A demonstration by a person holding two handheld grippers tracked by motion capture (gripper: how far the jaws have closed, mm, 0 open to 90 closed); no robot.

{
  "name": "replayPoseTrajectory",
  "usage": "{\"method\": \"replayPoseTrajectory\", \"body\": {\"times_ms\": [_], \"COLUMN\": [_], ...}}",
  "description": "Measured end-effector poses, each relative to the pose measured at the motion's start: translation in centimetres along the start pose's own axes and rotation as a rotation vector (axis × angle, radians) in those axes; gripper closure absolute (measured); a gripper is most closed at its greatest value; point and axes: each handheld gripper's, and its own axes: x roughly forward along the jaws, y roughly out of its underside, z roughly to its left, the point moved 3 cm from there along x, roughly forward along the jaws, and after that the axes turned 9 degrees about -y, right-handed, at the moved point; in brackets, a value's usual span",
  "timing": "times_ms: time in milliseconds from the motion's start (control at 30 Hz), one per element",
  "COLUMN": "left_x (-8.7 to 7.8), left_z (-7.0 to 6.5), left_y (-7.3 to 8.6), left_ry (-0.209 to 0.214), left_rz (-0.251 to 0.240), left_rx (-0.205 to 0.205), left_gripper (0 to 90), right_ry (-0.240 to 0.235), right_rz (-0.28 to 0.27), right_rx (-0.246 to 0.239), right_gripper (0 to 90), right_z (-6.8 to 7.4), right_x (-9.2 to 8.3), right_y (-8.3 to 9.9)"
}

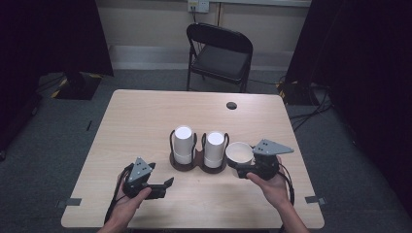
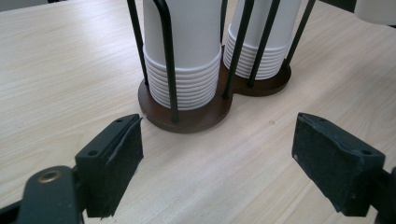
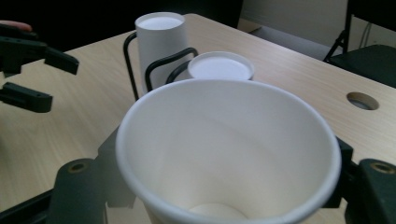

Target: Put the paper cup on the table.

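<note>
- The right tool (image 1: 241, 171) grips a single white paper cup (image 1: 239, 153), mouth up, its jaws pressing the cup's sides.
- The cup hangs just right of the cup holder (image 1: 198, 165), near the right-hand stack (image 1: 214, 149); whether it is lifted off the worktop (image 1: 145, 116) I cannot tell.
- The left tool (image 1: 163, 187) stands open and empty, low over the worktop, pointing at the holder's base.
- Likely step: carrying the single cup away from the stacks. Keep the squeeze light so the thin wall doesn't buckle, and hold the cup level.
- Move it clear of the holder's black wire uprights (image 2: 168, 60); a rim catching there could tip the holder.
- The left tool could steady the wooden base if it shifts.
</note>
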Motion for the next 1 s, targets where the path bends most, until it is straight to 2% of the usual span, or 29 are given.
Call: {"method": "replayPoseTrajectory", "body": {"times_ms": [267, 500, 633, 700, 1000], "left_x": [-0.1, -0.5, -0.3, -0.3, 0.4], "left_z": [0.4, -0.1, -0.2, -0.2, 0.4], "left_y": [0.0, -0.3, -0.3, -0.4, -0.3], "left_ry": [-0.001, 0.005, 0.005, 0.007, 0.002], "left_rz": [0.002, -0.007, 0.002, 0.0, 0.029], "left_rx": [-0.028, 0.004, 0.004, -0.008, -0.031], "left_gripper": [16.1, 15.9, 15.9, 15.9, 16.0], "right_ry": [0.052, 0.095, 0.104, 0.106, 0.165], "right_rz": [-0.014, -0.034, -0.042, -0.052, -0.018], "right_rx": [0.052, 0.09, 0.113, 0.133, 0.142], "right_gripper": [27.4, 27.3, 27.3, 27.3, 27.2], "right_z": [-2.3, -4.2, -5.7, -6.5, -8.5], "right_x": [-0.1, 0.2, 0.1, 0.1, 1.6], "right_y": [0.0, -0.1, -0.4, -0.6, -1.1]}}
